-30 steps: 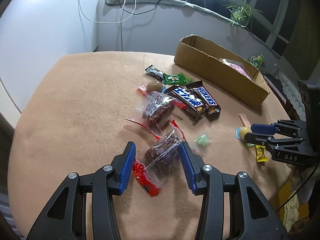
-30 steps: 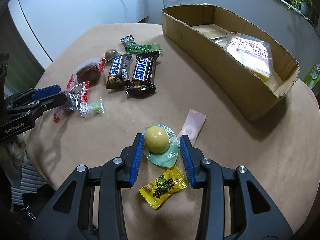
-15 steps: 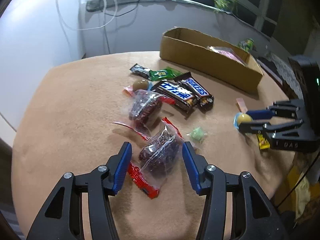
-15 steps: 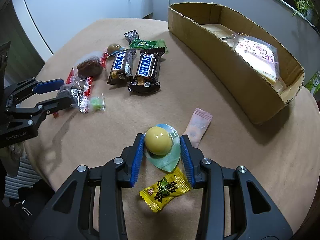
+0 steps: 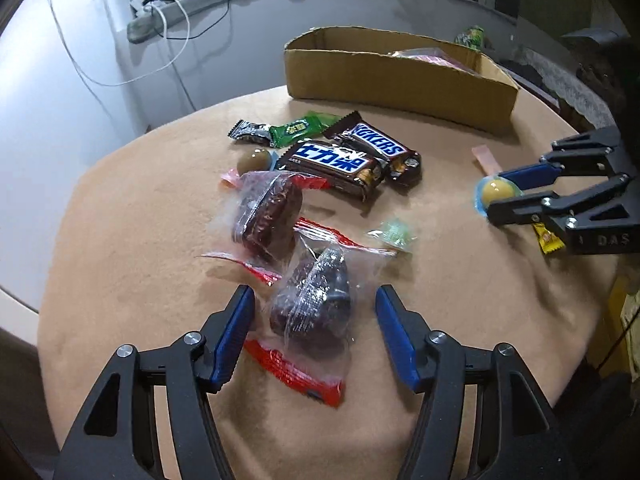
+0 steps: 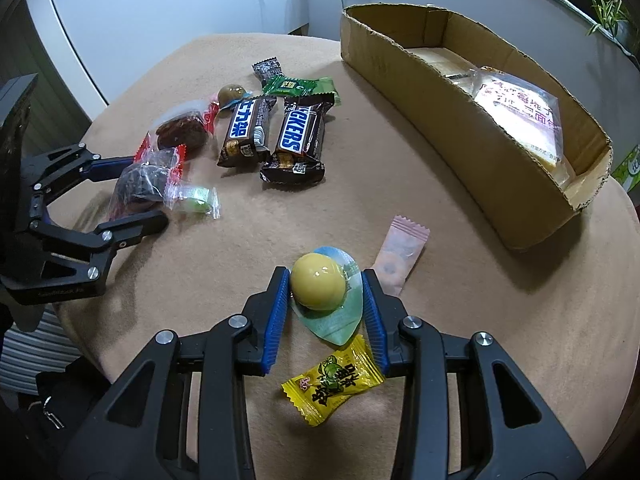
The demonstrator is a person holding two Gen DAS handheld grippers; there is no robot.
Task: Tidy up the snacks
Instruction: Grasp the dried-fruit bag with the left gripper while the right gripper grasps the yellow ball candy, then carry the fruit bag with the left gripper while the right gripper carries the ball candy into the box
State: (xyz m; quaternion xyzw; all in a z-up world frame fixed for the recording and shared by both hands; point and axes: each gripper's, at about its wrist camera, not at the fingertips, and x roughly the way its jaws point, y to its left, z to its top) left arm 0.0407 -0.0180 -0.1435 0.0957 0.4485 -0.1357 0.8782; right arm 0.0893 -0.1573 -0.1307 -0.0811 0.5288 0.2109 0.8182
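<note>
My left gripper (image 5: 314,308) is open around a clear-wrapped dark chocolate cake (image 5: 314,300) with red ends, lying on the tan table (image 5: 120,240). It also shows in the right wrist view (image 6: 140,184), with the left gripper (image 6: 144,192) around it. My right gripper (image 6: 325,286) is shut on a yellow jelly cup (image 6: 318,286) with a pale green lid, resting on the table. The left wrist view shows the right gripper (image 5: 500,192) and the cup (image 5: 496,192). A cardboard box (image 6: 460,120) stands at the back right and holds a clear packet (image 6: 520,108).
A second wrapped cake (image 5: 268,216), two chocolate bars (image 5: 356,160), a brown jelly cup (image 5: 254,160), green (image 5: 298,130) and black (image 5: 248,132) candies and a small green sweet (image 5: 394,234) lie mid-table. A pink sachet (image 6: 400,256) and yellow candy (image 6: 334,382) lie by my right gripper.
My left gripper has opened wider around the cake and tilted, and the view has shifted toward the box. My right fingers have closed onto the yellow jelly cup.
</note>
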